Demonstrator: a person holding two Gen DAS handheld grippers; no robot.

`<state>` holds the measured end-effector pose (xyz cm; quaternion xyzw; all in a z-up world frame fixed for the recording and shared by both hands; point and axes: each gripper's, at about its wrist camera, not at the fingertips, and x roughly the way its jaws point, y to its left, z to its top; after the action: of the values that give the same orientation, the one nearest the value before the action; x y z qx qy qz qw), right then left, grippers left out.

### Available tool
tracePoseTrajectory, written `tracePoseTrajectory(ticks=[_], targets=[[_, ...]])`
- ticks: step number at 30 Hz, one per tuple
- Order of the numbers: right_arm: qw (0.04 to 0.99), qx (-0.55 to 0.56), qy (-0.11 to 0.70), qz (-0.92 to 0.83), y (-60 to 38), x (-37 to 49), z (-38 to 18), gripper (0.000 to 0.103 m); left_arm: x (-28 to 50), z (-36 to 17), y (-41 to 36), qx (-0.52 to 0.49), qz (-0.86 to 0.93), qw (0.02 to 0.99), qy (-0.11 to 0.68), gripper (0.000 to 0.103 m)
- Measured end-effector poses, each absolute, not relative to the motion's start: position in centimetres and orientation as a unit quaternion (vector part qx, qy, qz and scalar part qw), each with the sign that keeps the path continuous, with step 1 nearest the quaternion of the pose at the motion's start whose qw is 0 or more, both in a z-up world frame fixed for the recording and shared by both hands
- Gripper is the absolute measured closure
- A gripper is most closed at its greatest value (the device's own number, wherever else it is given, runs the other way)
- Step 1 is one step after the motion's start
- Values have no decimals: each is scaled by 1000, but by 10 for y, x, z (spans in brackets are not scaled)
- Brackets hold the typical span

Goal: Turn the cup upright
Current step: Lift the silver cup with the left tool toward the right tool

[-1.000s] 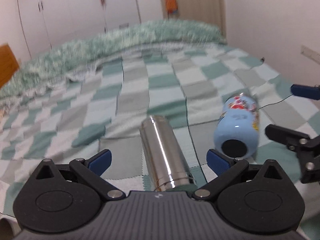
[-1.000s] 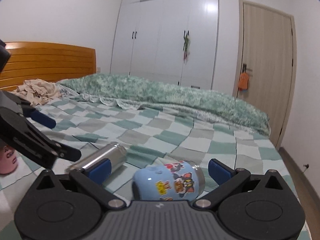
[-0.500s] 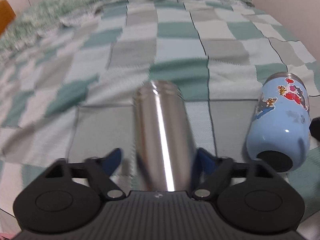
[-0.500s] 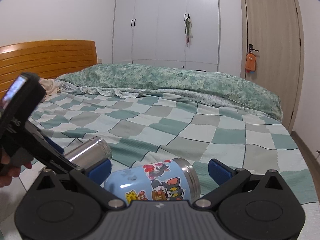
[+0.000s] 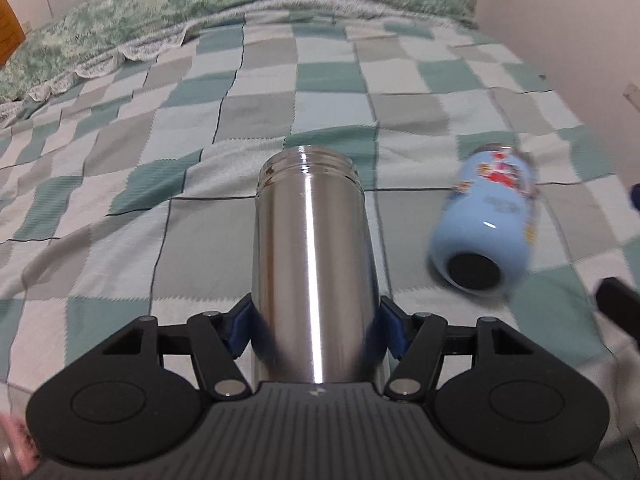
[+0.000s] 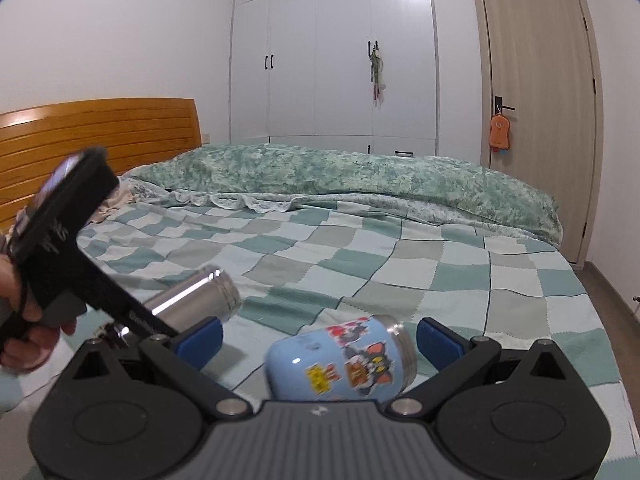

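A steel cup [image 5: 314, 264] lies lengthwise between the fingers of my left gripper [image 5: 316, 328], which is shut on it, open mouth pointing away. In the right wrist view the steel cup [image 6: 196, 300] is tilted up off the checked bedspread, held by the left gripper. A light blue cartoon cup [image 6: 340, 364] lies on its side between the open fingers of my right gripper [image 6: 316, 338], steel rim to the right. It also shows in the left wrist view [image 5: 486, 226], its dark base toward the camera.
A green and grey checked bedspread [image 6: 400, 256] covers the bed. A rolled green duvet [image 6: 360, 184] lies along the far side. A wooden headboard [image 6: 100, 132] stands at left, white wardrobes [image 6: 332, 52] and a door [image 6: 536, 100] behind.
My left gripper moved in around the steel cup, shut on it, and its mouth end has risen off the bed. My right gripper has drawn closer to the blue cup, still open.
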<state>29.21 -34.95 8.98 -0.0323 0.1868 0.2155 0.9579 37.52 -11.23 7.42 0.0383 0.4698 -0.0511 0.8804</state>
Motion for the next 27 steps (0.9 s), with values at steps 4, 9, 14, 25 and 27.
tracePoseTrajectory(ticks=[4, 9, 14, 25, 27], targets=[[957, -27, 188, 220, -338, 258, 99, 0, 327, 93, -107, 37, -75, 882, 463, 39], [953, -32, 199, 227, -319, 220, 101, 0, 271, 93, -91, 24, -97, 872, 478, 39], [948, -37, 215, 230, -305, 184, 94, 0, 231, 72, -74, 10, -97, 865, 493, 39], [947, -25, 248, 203, -304, 128, 64, 0, 195, 36, -65, -18, -92, 868, 487, 39], [946, -28, 255, 196, -303, 120, 59, 0, 197, 25, -64, -26, -91, 861, 499, 39]])
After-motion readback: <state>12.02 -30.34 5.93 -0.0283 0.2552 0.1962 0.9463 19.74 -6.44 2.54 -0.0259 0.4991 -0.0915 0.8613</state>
